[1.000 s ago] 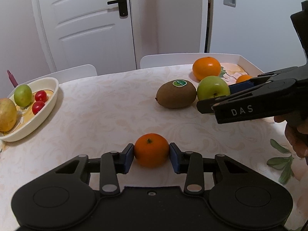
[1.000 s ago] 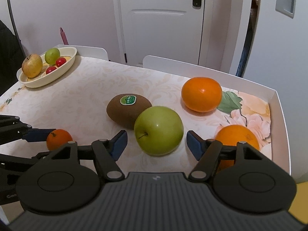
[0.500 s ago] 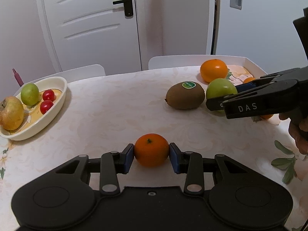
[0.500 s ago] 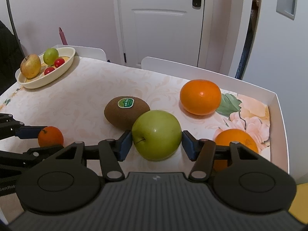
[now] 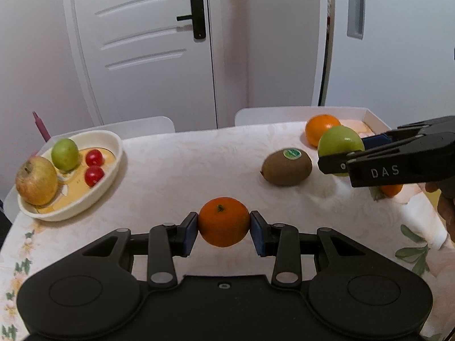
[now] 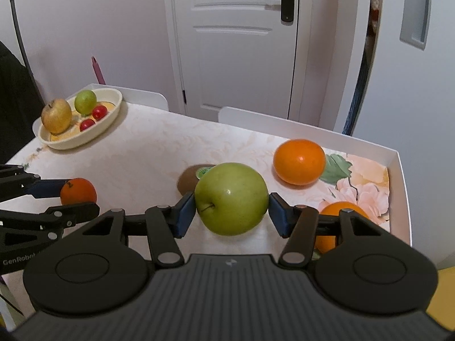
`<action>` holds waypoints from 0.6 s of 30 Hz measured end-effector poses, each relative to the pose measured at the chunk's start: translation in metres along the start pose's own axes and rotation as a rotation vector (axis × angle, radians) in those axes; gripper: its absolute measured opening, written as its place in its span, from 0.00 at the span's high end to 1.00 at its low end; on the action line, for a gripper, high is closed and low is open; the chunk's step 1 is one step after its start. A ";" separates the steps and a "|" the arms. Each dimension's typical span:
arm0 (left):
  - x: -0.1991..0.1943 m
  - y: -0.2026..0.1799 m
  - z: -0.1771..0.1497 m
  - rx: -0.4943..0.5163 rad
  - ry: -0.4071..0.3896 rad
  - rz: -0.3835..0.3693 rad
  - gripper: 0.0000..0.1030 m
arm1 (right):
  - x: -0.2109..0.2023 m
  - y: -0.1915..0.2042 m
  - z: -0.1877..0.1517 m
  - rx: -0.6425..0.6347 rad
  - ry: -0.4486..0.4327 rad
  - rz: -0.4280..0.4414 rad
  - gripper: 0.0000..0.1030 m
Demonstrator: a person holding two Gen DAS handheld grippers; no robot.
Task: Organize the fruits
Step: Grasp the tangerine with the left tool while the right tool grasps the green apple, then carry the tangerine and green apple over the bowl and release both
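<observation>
My left gripper is shut on a small orange mandarin, held just above the tablecloth near the front edge. My right gripper is shut on a green apple, its blue pads pressing both sides, and the apple hangs clear of the table. In the left wrist view the apple shows at the right between the right gripper's fingers. In the right wrist view the mandarin shows at the left. A cream oval bowl at the far left holds a yellow-brown apple, a green fruit and two cherry tomatoes.
A brown kiwi with a green sticker lies mid-table, half hidden behind the apple in the right wrist view. A large orange and a second orange sit in a white floral tray at the right. Chair backs and a door stand beyond.
The right gripper's jaws closed on the green apple, then lifted it off the table. The left gripper rose with the mandarin still in it.
</observation>
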State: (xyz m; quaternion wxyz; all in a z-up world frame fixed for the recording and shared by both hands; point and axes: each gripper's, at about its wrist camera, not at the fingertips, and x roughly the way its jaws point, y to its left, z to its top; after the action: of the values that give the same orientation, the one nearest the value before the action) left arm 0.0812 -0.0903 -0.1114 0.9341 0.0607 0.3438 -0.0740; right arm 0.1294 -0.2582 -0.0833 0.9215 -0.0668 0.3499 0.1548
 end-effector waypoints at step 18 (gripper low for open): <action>-0.042 0.093 0.031 0.008 -0.055 0.035 0.58 | -0.013 0.091 0.050 0.042 -0.022 0.033 0.31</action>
State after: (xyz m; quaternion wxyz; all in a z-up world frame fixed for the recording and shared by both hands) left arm 0.0863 0.0003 -0.0548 0.9441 0.0683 0.3167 -0.0605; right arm 0.1211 -0.1638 -0.0389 0.9239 -0.0398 0.3437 0.1632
